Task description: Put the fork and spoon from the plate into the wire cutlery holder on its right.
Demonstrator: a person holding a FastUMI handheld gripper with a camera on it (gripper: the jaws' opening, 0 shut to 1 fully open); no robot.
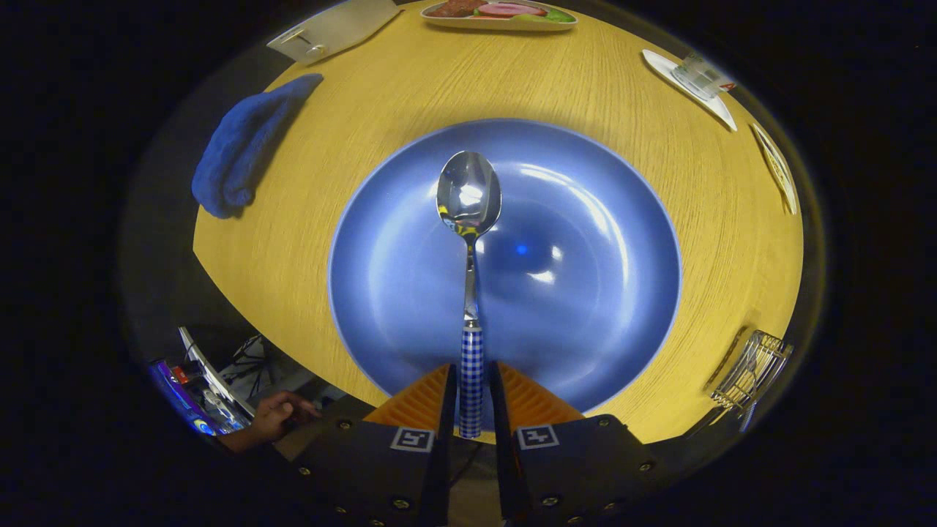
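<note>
- Spoon (469,197): polished metal bowl, mirror-bright; handle in checked pattern, held between the closed fingers (472,399).
- Plate (585,293): glossy, smooth glaze.
- Bench (410,95): matt wood grain.
- Cloth (241,146): soft, fuzzy.
- Holder (754,369): thin metal wire.

The plate (585,293) was a glossy blue with pale highlights, on a yellow wood-grain table (410,95). The spoon (469,219) had a shiny silver bowl and a handle checked in blue and white, held between the fingers of the gripper (472,395). Toward the table's far left edge lay a dark blue cloth (245,146). The wire cutlery holder (754,369) at the right edge was pale silver metal. A dish (498,15) at the far edge carried pink and green.
</note>
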